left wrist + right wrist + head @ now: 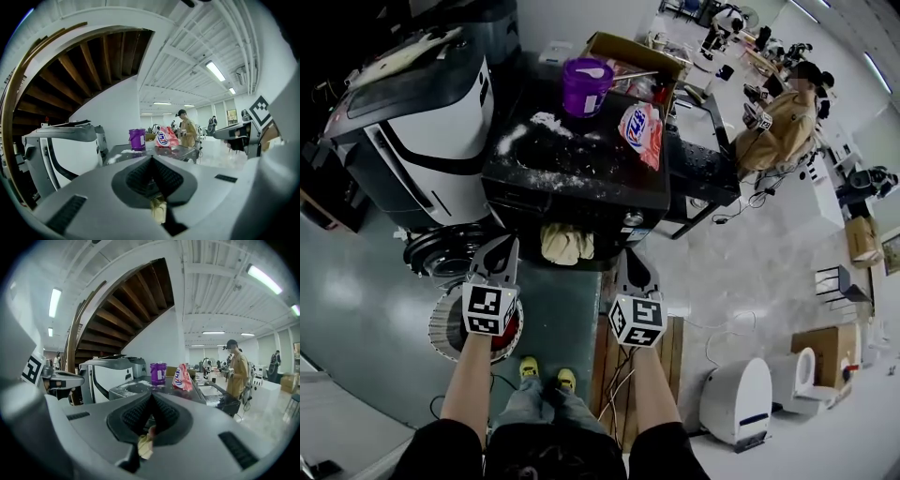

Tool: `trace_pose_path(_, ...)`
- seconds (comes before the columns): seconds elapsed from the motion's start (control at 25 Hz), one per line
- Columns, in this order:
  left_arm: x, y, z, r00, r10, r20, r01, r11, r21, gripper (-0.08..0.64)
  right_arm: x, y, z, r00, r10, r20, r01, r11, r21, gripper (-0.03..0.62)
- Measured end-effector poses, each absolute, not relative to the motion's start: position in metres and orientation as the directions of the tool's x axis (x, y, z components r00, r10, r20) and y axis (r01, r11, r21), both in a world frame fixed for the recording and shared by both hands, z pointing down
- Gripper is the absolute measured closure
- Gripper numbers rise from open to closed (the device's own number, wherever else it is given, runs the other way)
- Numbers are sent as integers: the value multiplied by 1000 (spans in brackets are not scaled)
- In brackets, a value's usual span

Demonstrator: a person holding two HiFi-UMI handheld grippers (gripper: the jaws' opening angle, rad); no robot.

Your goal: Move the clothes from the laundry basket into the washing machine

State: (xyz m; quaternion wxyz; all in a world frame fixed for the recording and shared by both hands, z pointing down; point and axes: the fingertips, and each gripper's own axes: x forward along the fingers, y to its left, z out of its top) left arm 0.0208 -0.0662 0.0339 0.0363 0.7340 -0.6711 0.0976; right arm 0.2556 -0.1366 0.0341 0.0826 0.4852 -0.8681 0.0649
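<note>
A pale yellow cloth (566,244) hangs between my two grippers, in front of the black washing machine (581,169). My left gripper (508,247) is shut, and a bit of the yellow cloth (158,209) shows pinched under its closed jaws. My right gripper (630,259) is shut too, with the same cloth (144,446) caught below its jaws. The round white-ribbed laundry basket (446,328) sits on the floor under my left gripper, with red fabric inside. Both grippers point nearly level at the machine's front.
A purple tub (586,84) and a red and white detergent bag (640,131) stand on the machine's powder-strewn top. A white and black appliance (422,127) is at the left with a round door (441,253) below it. A person (778,117) stands far right. A wooden pallet (670,342) lies by my feet.
</note>
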Motion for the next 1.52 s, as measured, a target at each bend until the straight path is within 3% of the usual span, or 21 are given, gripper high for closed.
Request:
trace_pose_path(0.8, -6, -33, -27, 115, -983, 142, -989, -127, -80, 548, 259, -107, -48, -460, -878, 134, -888, 458, -47, 589)
trace_pose_path(1.52, -6, -33, -60, 105, -989, 106, -991, -113, -66, 548, 281, -110, -63, -427, -894, 135, -904, 425, -40, 590)
